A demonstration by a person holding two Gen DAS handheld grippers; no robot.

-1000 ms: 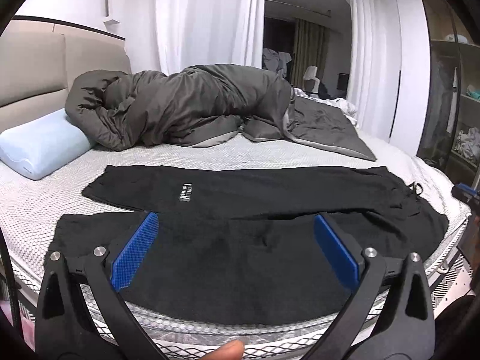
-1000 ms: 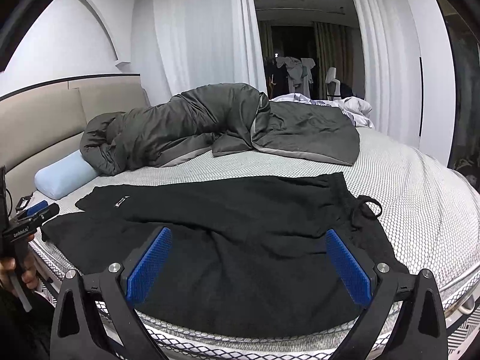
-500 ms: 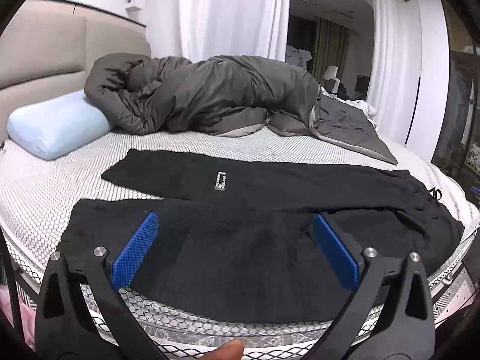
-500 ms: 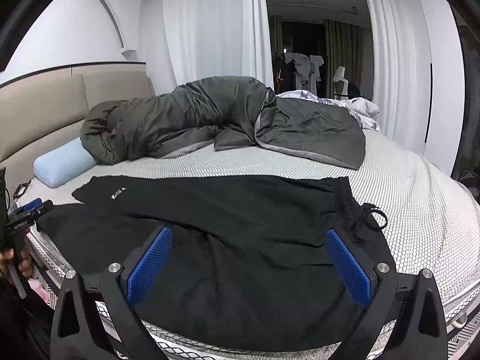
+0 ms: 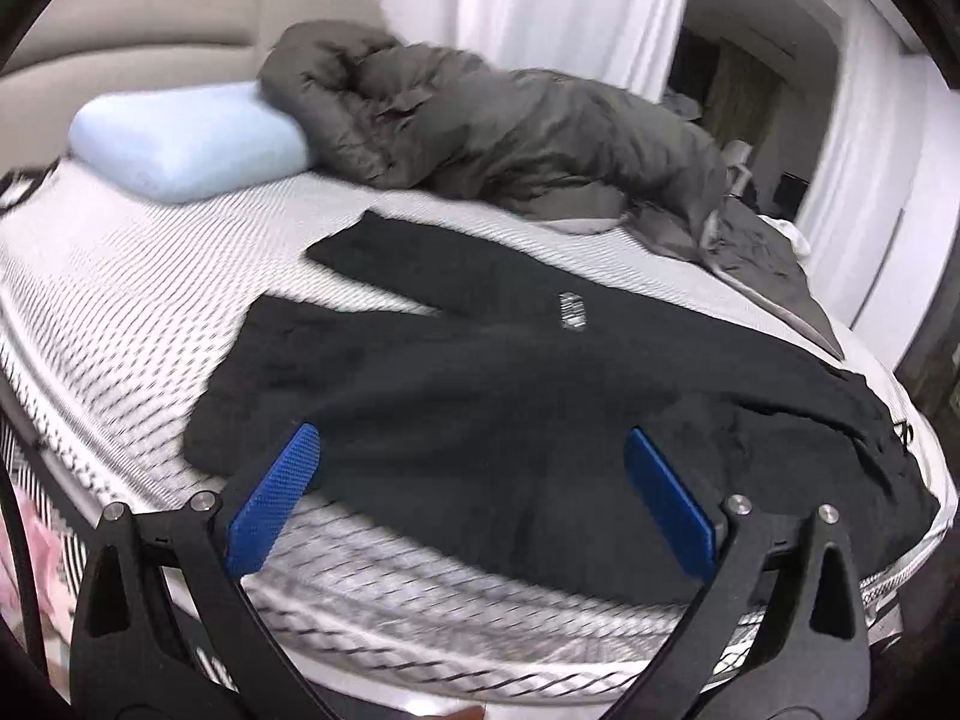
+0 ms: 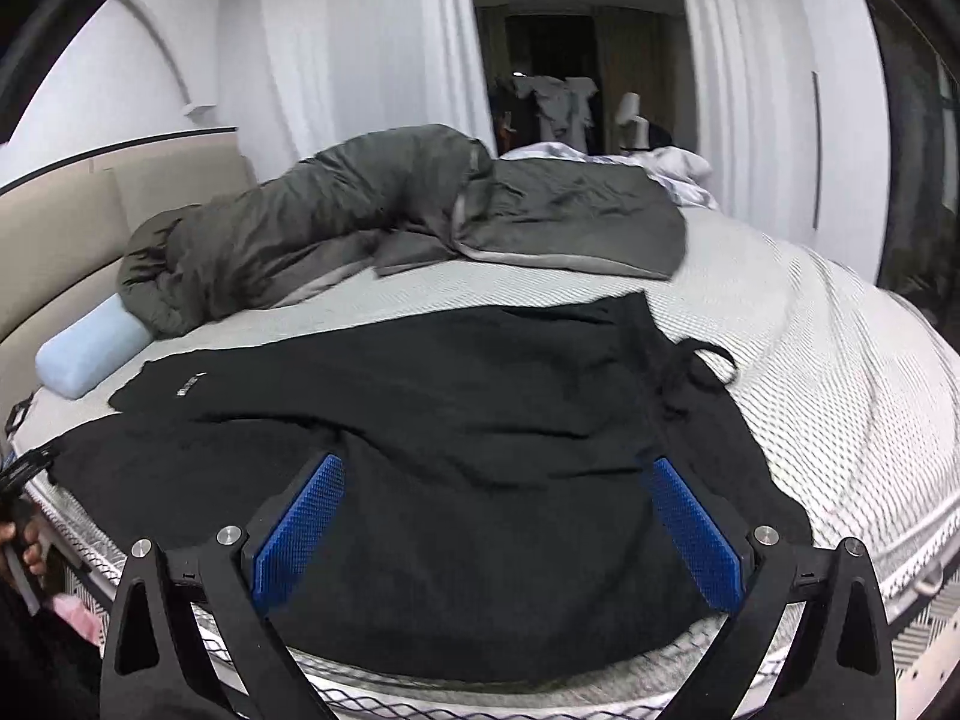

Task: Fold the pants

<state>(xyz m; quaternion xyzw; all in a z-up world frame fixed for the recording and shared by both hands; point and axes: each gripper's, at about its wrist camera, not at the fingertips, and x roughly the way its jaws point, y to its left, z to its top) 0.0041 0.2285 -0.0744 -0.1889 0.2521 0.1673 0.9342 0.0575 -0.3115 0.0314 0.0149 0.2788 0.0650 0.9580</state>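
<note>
Left wrist view: the camera has swung left and dipped over the last second, and the frame is motion-blurred, so the left gripper (image 5: 471, 498) is mid-move toward the leg end of the pants (image 5: 540, 408). Its jaws are wide apart and empty, hanging above the near leg close to the bed's (image 5: 120, 312) front edge, no contact yet. My read: it's lining up on the near leg hem, so the first fold hasn't started. The pants are black, spread flat across the front of the mattress, two legs splayed in a shallow V toward the left, small white label (image 5: 570, 311) on the far leg, near leg running along the mattress edge. Blue pillow (image 5: 186, 144) and grey duvet (image 5: 510, 138) sit behind, well apart from the pants. Right wrist view: the right gripper (image 6: 495, 525) has closed in and tilted down slightly; the waist end now fills more of the frame. Jaws wide, empty, over the seat area. Waistband lies right with a drawstring (image 6: 699, 369) looped loose on the mattress. Fabric mostly flat, a few soft creases near the crotch. The left gripper (image 6: 24, 468) shows at the far left edge, a hand (image 6: 21, 546) on it.
</note>
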